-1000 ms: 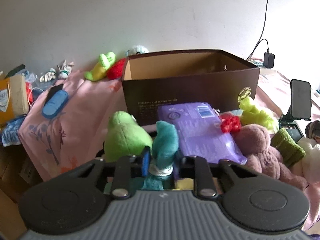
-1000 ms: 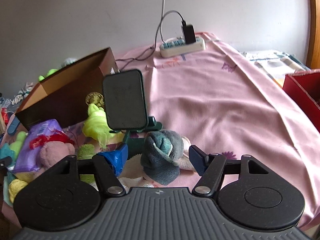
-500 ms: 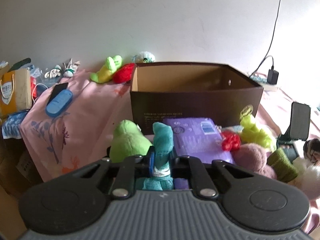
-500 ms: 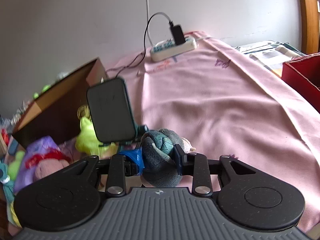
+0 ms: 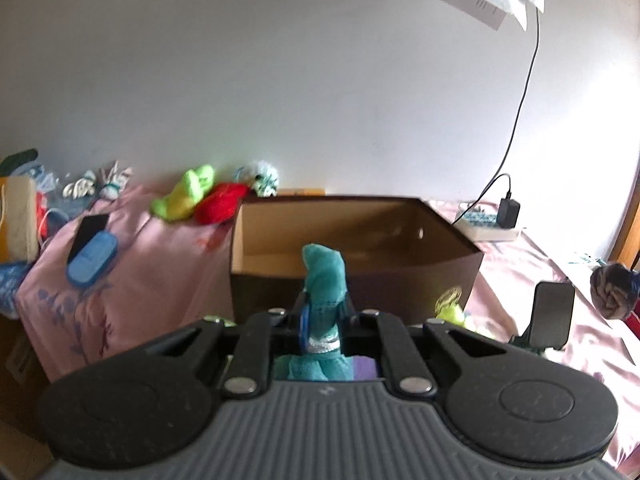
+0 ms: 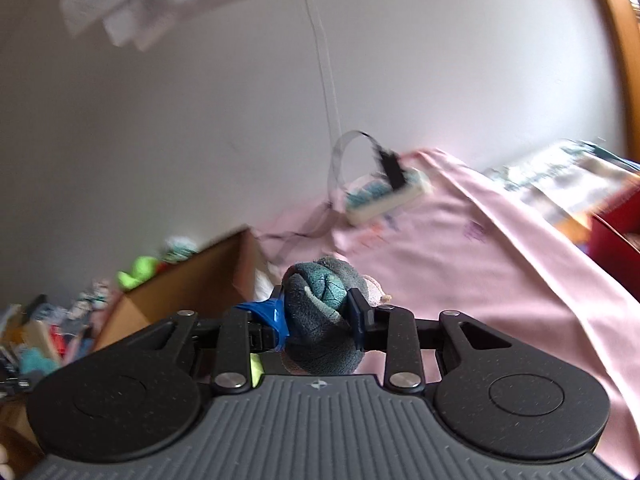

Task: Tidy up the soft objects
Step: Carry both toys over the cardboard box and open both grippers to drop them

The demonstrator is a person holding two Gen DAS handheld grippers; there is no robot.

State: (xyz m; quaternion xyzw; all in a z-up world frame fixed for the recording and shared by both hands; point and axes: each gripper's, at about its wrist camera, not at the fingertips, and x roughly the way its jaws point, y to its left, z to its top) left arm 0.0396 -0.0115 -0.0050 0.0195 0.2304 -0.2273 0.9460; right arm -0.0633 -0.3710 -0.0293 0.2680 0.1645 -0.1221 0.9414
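My left gripper (image 5: pixel 323 322) is shut on a teal plush toy (image 5: pixel 325 280) and holds it up in front of the open brown cardboard box (image 5: pixel 352 236). My right gripper (image 6: pixel 318 314) is shut on a grey-and-teal rolled soft bundle (image 6: pixel 320 312), raised above the pink bedspread (image 6: pixel 460 272); the bundle also shows at the right edge of the left wrist view (image 5: pixel 612 290). The box appears at the left in the right wrist view (image 6: pixel 192 292). The box looks empty inside.
A lime and a red plush (image 5: pixel 200 200) and a white toy (image 5: pixel 262 176) lie behind the box. A blue case (image 5: pixel 91 258) lies left. A phone on a stand (image 5: pixel 552 316) stands right of the box. A power strip with charger (image 6: pixel 384 196) lies near the wall.
Both grippers have risen with their soft objects. The right gripper closed on the grey bundle and lifted it off the bed. The left gripper moved up toward the box opening.
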